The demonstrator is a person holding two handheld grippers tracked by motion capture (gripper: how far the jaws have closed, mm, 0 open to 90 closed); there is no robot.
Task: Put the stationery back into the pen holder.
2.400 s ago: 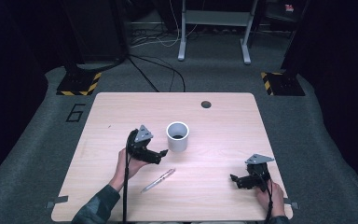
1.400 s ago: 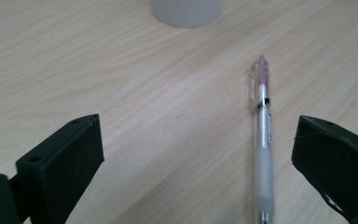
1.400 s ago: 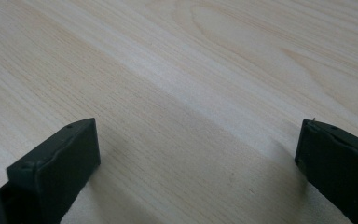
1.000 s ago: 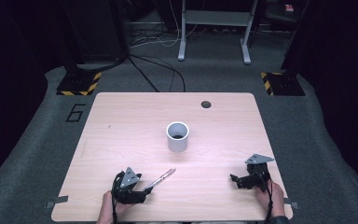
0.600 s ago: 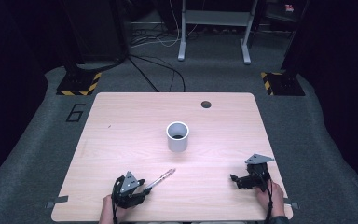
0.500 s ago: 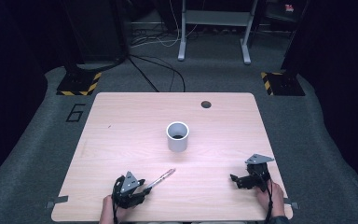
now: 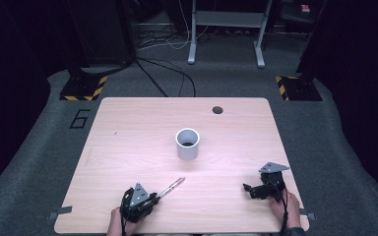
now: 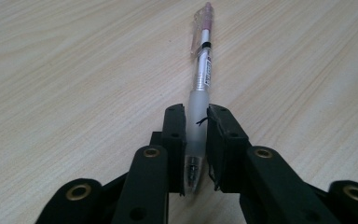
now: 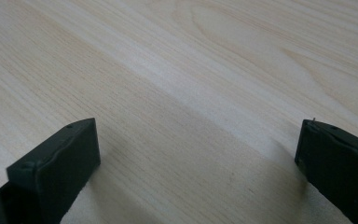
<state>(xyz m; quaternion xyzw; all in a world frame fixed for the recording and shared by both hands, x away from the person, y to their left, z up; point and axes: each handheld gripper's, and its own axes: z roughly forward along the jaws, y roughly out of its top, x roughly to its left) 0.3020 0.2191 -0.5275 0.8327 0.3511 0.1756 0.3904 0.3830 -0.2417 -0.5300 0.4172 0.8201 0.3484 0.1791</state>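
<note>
Pale wood makes up the table (image 7: 128, 132), which stands on grey carpet (image 7: 39, 162) with black cables (image 7: 167, 81) running across the floor beyond its far edge. A small dark round hole (image 7: 217, 109) sits in the tabletop near that far edge, beyond the cup and a little to its right.

The white cup (image 7: 187, 143) stands upright near the middle of the table, open at the top, and serves as the marker for everything else. Nothing touches it.

Nearer the person than the cup and off to its right, the right gripper (image 7: 248, 189) rests low by the table's near edge, held in the right hand (image 7: 284, 206). In the right gripper view its two black jaws stand spread wide apart with bare wood between them.

Nearer the person than the cup and to its left, the left gripper (image 7: 153, 198) sits close to the near edge, held in the left hand (image 7: 120, 219). Its jaws are pressed onto the frosted grip end of a pen (image 8: 200, 84), pinching it from both sides. The pen, clear with a pinkish cap end, lies low along the wood, its free end pointing toward the cup but well apart from it.
</note>
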